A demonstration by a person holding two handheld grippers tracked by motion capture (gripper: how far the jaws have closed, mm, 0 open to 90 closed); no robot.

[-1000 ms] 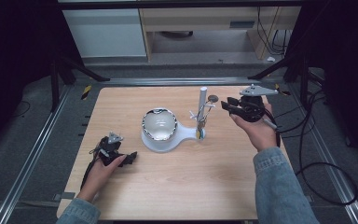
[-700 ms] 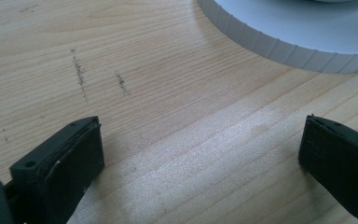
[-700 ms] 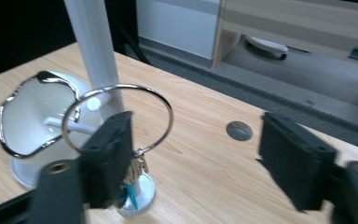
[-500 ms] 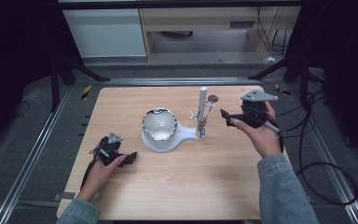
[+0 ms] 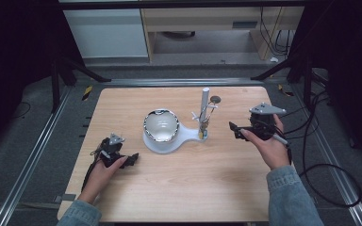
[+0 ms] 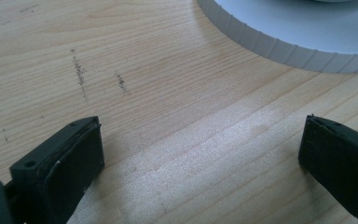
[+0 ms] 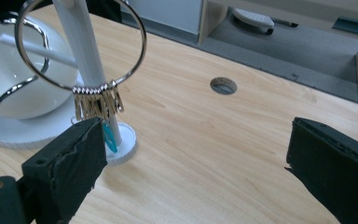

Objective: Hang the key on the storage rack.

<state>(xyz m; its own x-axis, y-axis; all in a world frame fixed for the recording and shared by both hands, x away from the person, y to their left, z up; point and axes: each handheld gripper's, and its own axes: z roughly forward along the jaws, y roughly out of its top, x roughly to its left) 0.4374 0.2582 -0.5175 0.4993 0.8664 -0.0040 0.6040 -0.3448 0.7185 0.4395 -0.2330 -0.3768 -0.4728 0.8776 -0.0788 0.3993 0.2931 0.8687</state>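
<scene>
A white stand (image 5: 169, 141) sits mid-table, with a shiny white bowl (image 5: 160, 125) on its round base and an upright white post (image 5: 203, 110) on its smaller foot. From a peg on the post hangs a large metal key ring (image 7: 81, 44) carrying a bunch of small metal hooks (image 7: 97, 103) and a teal piece (image 7: 109, 139). My right gripper (image 5: 238, 130) is held above the table just right of the post, open with nothing between its jaws. My left gripper (image 5: 127, 159) rests low at the table's left front, open, pointing at the stand's round base (image 6: 303, 42).
A round cable hole (image 5: 215, 99) is cut in the wooden tabletop (image 5: 188, 183) behind the post. Cables (image 5: 330, 169) trail off the table's right side. Metal rails (image 5: 37, 141) run along both sides, and a cabinet and desk stand beyond the far edge.
My right gripper has moved down and toward the post, now level with the hanging key ring. The left gripper has stayed put.
</scene>
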